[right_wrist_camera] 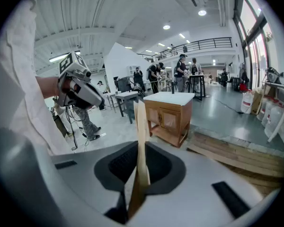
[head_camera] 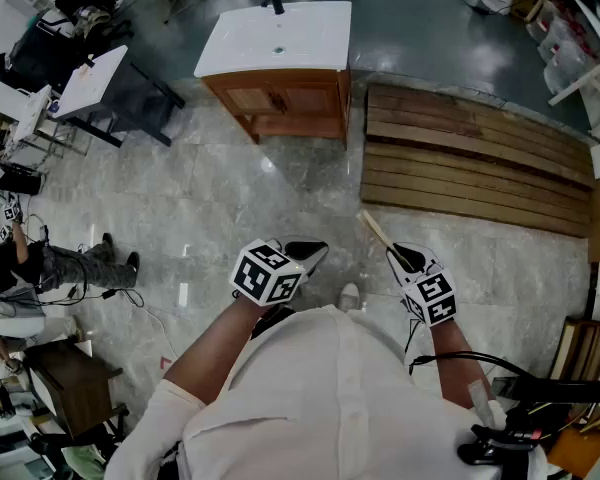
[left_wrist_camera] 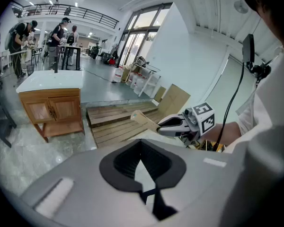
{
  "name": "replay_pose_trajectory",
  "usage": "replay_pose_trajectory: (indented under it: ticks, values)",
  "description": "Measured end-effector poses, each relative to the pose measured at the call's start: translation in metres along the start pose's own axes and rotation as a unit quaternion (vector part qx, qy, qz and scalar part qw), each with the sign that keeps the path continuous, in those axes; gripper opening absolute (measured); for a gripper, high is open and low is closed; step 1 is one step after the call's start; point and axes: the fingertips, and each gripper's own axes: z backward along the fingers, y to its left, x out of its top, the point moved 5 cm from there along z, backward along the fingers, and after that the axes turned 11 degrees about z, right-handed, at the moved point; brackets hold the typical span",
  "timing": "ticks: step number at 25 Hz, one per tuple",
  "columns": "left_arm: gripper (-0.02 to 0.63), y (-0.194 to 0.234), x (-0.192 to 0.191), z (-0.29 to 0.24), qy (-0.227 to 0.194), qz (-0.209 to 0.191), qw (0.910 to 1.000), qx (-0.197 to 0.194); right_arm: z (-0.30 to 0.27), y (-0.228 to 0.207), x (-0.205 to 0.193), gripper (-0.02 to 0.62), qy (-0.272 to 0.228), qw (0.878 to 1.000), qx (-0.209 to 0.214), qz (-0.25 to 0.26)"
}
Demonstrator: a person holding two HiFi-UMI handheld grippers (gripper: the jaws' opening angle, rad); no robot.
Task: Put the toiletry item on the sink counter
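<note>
Toiletry item [head_camera: 373,230], tan strip | right tool [head_camera: 404,259] clamps it, left tool [head_camera: 308,252] closed, empty | we should grip firmly toward desk [head_camera: 310,38], upper centre.

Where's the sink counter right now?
In the head view the sink counter stands at top centre, on the far side of the tiled floor, with the wooden slat platform just to its right.

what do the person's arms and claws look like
The left claw and right claw have white shells, black inside, each with a cube of black-and-white square markers. White shirt sleeves are pushed up; a black cable runs by the right forearm.
</note>
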Motion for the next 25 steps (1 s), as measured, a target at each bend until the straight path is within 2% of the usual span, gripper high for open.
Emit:
replay_pose_trajectory:
  ticks: [5,9,12,17,25]
  values:
    - [0.006,0.014,-0.005,0.006,-0.012,0.024,0.9996,0.005,-0.014,-0.004,0.01,0.04,-0.006,1.0,0.002,0.012]
    - [0.006,0.028,-0.003,0.007,-0.01,0.026,0.9995,0.013,-0.028,-0.006,0.013,0.04,0.0,1.0,0.006,0.008]
    - [0.006,0.043,0.009,0.002,-0.015,0.027,0.9995,0.003,-0.044,-0.014,0.021,0.04,0.003,1.0,0.003,0.007]
    - [0.006,0.085,0.046,-0.005,-0.026,0.023,0.9992,-0.018,-0.08,-0.042,0.049,0.04,0.014,1.0,-0.016,0.01]
    - [0.006,0.167,0.138,0.0,-0.022,0.0,0.9984,-0.052,-0.154,-0.116,0.121,0.04,0.033,0.998,-0.05,0.013]
